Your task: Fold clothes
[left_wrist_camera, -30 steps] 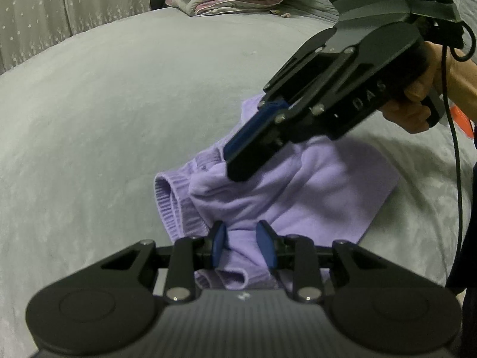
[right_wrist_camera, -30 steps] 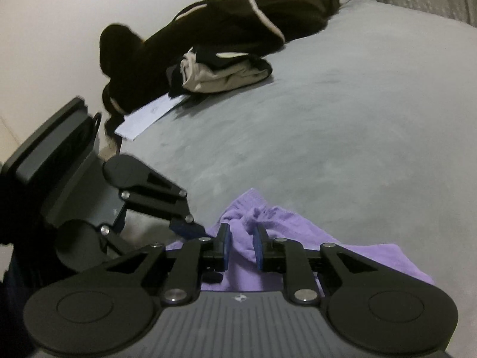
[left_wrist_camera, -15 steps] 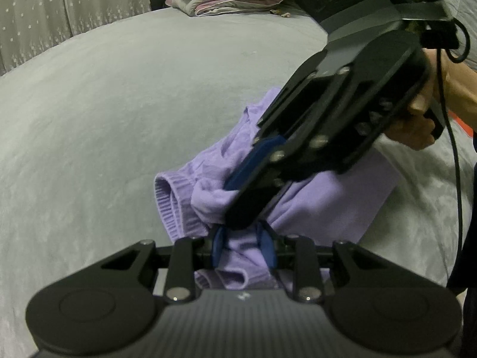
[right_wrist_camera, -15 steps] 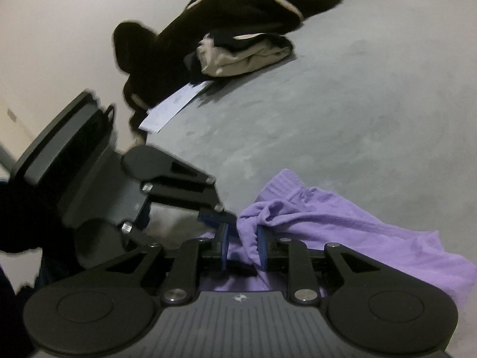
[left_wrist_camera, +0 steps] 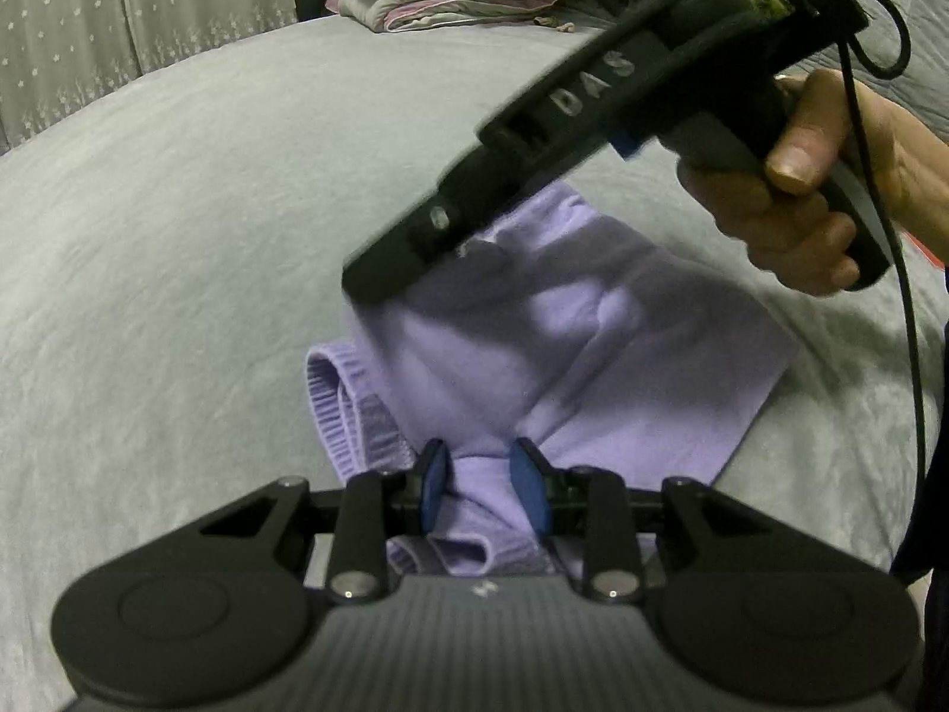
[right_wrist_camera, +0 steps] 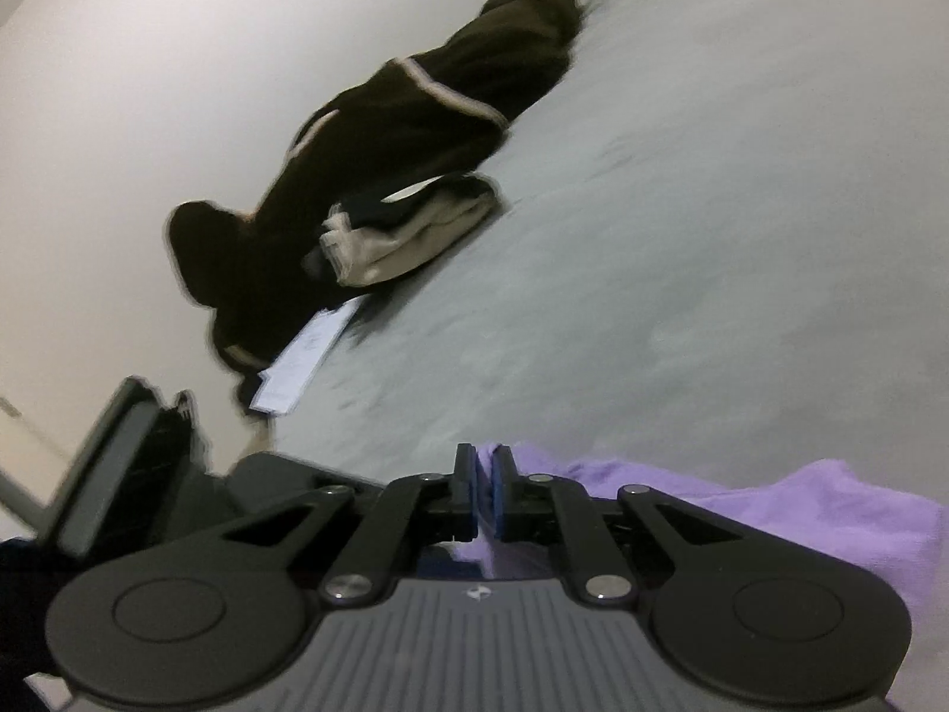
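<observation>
pinching shut since a second ago, the right tool lifted a fold of the lilac garment off the bed, while the left tool gaped around its near edge, suggesting a fold underway

A soft lilac knit garment with ribbed cuffs lies crumpled near the front edge of the grey bedspread, partly doubled over. One fold is lifted off the bed; a ribbed cuff curls at its left side.
</observation>
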Demonstrator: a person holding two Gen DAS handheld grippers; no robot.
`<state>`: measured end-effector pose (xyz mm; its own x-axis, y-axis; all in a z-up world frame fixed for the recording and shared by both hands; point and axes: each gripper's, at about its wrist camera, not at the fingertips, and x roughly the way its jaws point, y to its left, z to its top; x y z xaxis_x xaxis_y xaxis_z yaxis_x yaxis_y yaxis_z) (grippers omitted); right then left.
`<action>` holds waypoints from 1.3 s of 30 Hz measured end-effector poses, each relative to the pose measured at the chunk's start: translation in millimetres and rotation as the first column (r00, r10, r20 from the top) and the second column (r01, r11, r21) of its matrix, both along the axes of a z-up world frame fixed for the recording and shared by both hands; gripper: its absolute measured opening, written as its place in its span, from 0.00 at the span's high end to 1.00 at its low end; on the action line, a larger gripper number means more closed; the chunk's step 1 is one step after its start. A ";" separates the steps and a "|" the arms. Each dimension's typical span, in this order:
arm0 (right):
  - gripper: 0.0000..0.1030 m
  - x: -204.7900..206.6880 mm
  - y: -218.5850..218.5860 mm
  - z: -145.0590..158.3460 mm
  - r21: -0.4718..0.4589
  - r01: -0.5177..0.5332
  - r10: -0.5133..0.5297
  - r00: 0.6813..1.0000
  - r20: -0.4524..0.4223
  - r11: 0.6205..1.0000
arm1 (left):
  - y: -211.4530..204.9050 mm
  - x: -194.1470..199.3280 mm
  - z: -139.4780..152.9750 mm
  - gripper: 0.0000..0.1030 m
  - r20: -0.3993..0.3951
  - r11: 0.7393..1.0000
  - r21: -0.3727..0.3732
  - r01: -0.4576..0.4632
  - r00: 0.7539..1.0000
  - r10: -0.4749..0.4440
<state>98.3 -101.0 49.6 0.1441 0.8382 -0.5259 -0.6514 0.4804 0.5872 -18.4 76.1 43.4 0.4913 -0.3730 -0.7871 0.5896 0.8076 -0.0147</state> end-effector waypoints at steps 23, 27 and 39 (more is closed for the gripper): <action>0.84 -14.2 -13.4 28.1 -0.200 0.075 -0.003 0.941 0.338 0.977 | 16.5 7.8 8.3 0.66 -0.106 0.989 -0.125 -0.081 0.992 0.068; 0.65 -30.0 -25.3 33.7 -0.247 0.099 -0.003 0.932 0.364 0.964 | 27.5 13.8 12.7 0.51 -0.162 0.967 -0.201 -0.156 0.979 0.124; 0.79 -73.4 -38.1 26.7 -0.296 0.209 -0.083 0.919 0.385 0.932 | 9.2 33.6 8.0 0.81 -0.168 0.923 -0.176 -0.342 0.934 0.315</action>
<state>24.9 -139.1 76.3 0.4835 0.5838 -0.6523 -0.6947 0.7092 0.1198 15.3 85.2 51.3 0.5084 -0.3643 -0.7803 0.2729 0.9276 -0.2552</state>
